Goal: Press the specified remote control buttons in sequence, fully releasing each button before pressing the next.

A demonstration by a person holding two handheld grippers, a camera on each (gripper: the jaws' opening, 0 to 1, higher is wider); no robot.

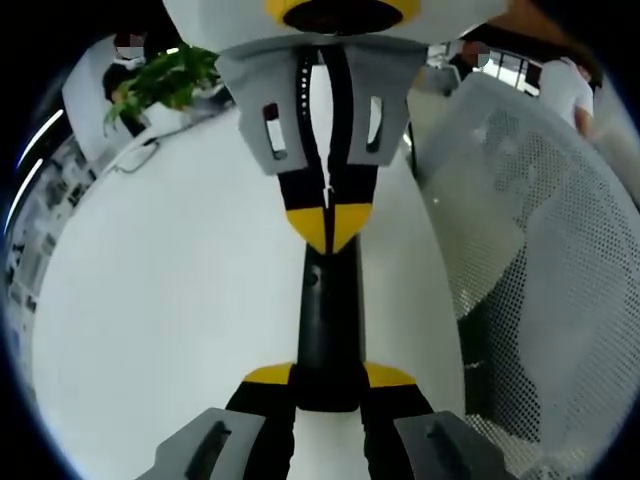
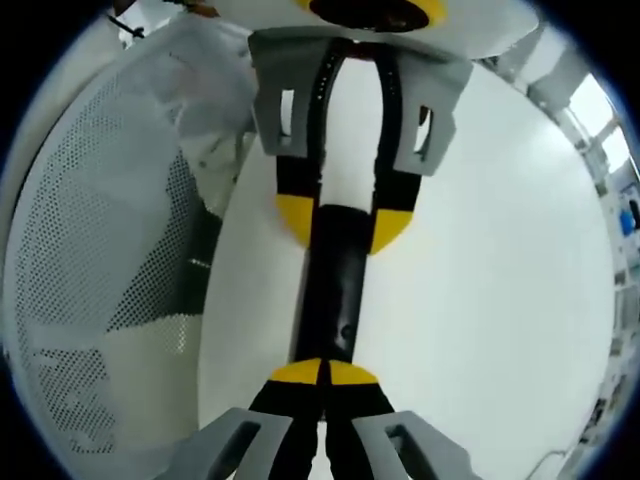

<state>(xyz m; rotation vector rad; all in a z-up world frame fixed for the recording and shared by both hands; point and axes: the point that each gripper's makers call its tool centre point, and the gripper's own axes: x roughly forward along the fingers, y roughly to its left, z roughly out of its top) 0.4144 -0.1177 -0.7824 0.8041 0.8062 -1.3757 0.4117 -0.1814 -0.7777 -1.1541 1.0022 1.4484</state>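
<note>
A slim black remote control (image 1: 328, 320) lies lengthwise over the white table (image 1: 170, 300). In the left gripper view, my left gripper (image 1: 328, 378) is shut on the remote's near end, one yellow-tipped jaw on each side. My right gripper (image 1: 328, 225) reaches in from the top with its jaws shut and its joined tips touching the remote's far end near a small button. In the right gripper view, my right gripper (image 2: 325, 372) has its closed tips on the remote control (image 2: 335, 290), and my left gripper (image 2: 342, 222) clamps the opposite end.
A white mesh chair back (image 1: 540, 250) stands beside the table, also seen as the chair back (image 2: 90, 250) in the right gripper view. A green plant (image 1: 165, 80) sits at the table's far left. People stand in the background.
</note>
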